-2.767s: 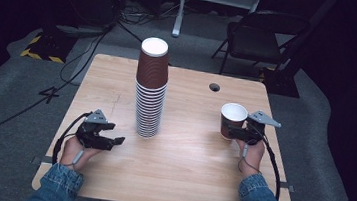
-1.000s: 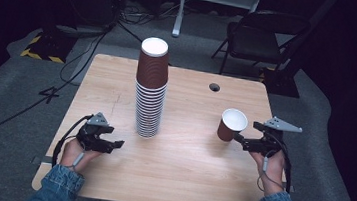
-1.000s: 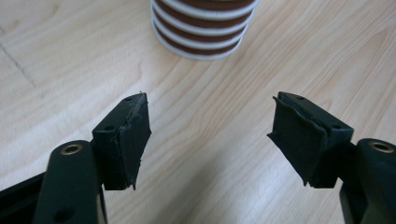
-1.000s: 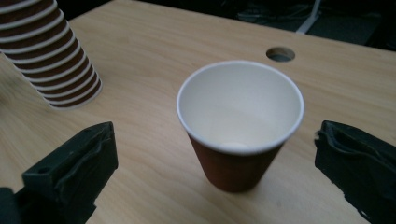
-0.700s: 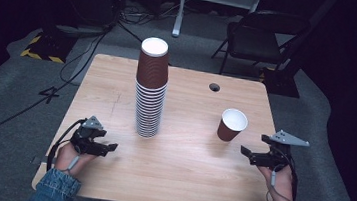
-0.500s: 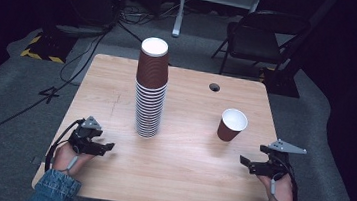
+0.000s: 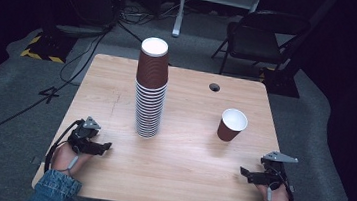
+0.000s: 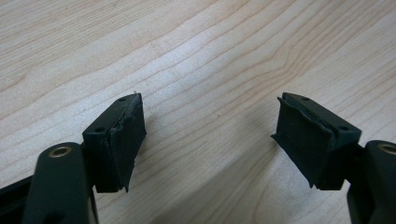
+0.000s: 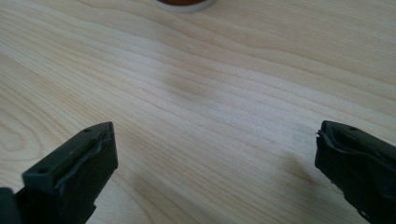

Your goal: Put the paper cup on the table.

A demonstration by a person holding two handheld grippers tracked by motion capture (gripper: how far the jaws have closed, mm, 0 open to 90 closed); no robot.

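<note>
With the single cup (image 7: pixel 232 125) standing apart from the stack (image 7: pixel 151 90), both grippers (left (image 7: pixel 103 147), right (image 7: pixel 244 172); jaws apart, empty) should approach the next cup level.

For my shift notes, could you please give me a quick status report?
Left gripper open, empty. Right gripper open, empty. Single cup upright, apart from stack. Nothing between.

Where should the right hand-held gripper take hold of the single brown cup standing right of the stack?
Grip the single brown cup across its side wall just below the white rim, coming level from the near right, where the right hand-held gripper rests open. It stands upright, mouth up, apart from the stack.
</note>
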